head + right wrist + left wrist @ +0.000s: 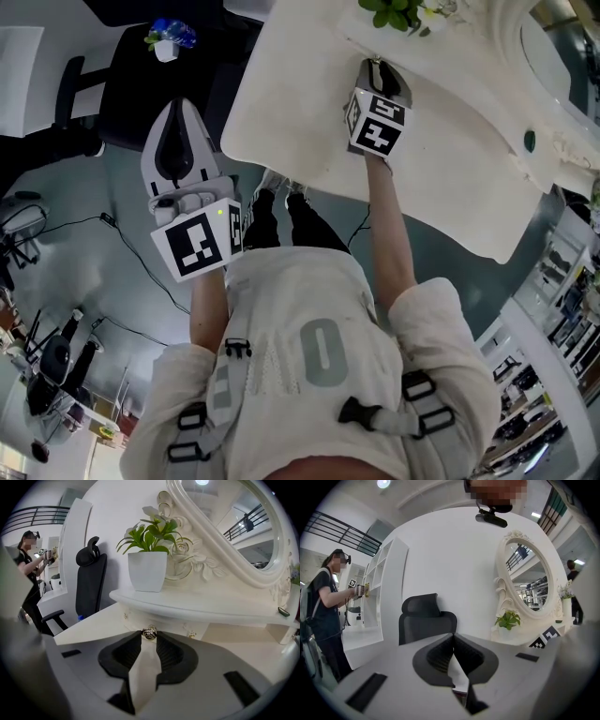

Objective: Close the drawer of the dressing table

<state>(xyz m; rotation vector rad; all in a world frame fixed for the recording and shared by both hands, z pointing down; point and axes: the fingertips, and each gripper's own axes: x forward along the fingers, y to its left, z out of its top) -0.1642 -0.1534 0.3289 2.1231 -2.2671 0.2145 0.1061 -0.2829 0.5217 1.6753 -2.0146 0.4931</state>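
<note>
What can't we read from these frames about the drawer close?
- Drawer flush or ajar: in the head view the shelf covers its front; in the right gripper view the right gripper, shut on the knob, hides the front's lower edge.
- Small dark item by the mirror, right gripper view: too small to identify.
- Right gripper's jaws, head view: behind its marker cube.

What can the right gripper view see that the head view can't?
Only the right gripper view shows the little metal knob pinched in the right tool's jaws, and another person far off. Only the head view shows the left tool, held off the table, and the wearer's arms. Both show the white dressing table and the green plant.
</note>
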